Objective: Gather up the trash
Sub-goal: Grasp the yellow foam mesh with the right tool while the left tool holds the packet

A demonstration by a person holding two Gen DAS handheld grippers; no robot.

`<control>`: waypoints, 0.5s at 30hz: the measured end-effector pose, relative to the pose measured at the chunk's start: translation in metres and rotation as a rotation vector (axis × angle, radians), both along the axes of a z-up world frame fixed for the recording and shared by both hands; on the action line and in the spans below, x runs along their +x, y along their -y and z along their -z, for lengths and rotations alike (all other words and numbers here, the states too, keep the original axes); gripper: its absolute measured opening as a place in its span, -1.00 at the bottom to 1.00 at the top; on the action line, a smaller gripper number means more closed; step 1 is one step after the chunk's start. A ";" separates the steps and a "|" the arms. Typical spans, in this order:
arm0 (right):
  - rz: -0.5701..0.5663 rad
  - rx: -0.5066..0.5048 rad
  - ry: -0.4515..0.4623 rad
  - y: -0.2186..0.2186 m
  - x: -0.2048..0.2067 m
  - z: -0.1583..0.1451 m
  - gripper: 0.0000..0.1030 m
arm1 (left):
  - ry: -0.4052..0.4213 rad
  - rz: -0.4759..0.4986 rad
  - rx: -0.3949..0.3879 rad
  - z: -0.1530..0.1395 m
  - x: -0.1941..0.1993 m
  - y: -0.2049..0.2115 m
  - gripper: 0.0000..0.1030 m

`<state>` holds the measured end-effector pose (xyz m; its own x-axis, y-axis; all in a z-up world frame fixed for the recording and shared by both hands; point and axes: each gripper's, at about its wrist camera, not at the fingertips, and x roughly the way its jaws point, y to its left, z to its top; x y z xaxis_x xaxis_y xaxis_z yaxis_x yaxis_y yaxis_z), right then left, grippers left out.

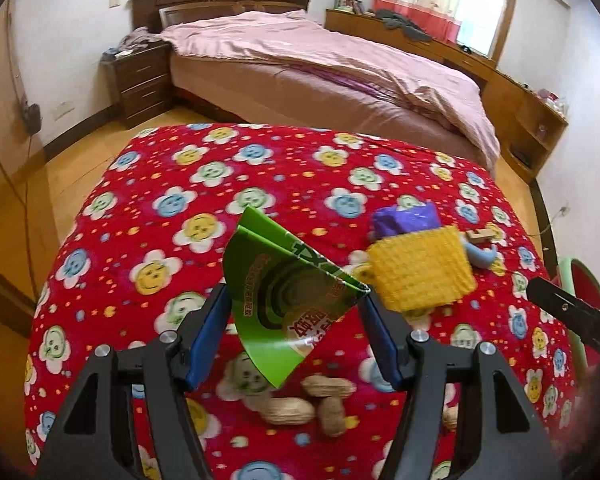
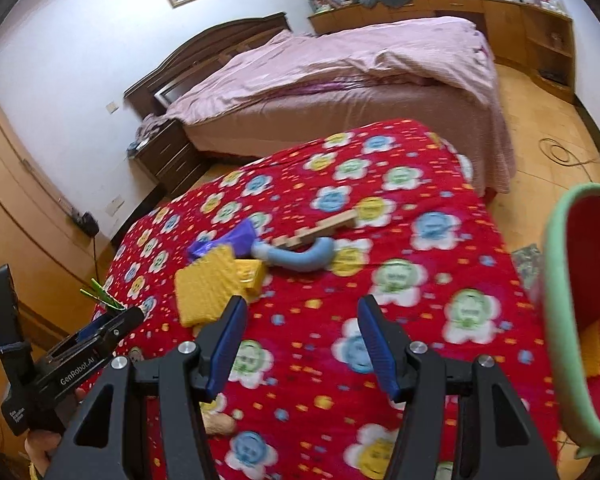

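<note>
My left gripper [image 1: 294,320] is shut on a flattened green carton [image 1: 284,300] and holds it above the red flowered cloth [image 1: 260,168]. Several peanut shells [image 1: 312,400] lie on the cloth right under it. A yellow sponge [image 1: 420,272], a purple wrapper [image 1: 404,220], a blue curved piece [image 1: 480,256] and a wooden piece [image 1: 478,236] lie to the right. My right gripper [image 2: 302,340] is open and empty above the cloth [image 2: 440,264], near the yellow sponge [image 2: 208,288]. The left gripper [image 2: 112,320] with the green carton [image 2: 100,298] shows at its left.
A red bin with a green rim [image 2: 560,300] stands at the table's right side, with something yellow inside. A bed with a pink cover [image 1: 320,64] lies behind the table. A dark nightstand [image 1: 140,80] stands left of the bed.
</note>
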<state>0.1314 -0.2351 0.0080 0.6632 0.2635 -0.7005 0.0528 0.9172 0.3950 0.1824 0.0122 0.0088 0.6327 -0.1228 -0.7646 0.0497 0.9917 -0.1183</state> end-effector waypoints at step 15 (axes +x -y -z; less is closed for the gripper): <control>-0.126 -0.026 -0.046 -0.061 0.048 0.022 -0.13 | -0.017 -0.047 -0.031 0.005 -0.006 -0.026 0.28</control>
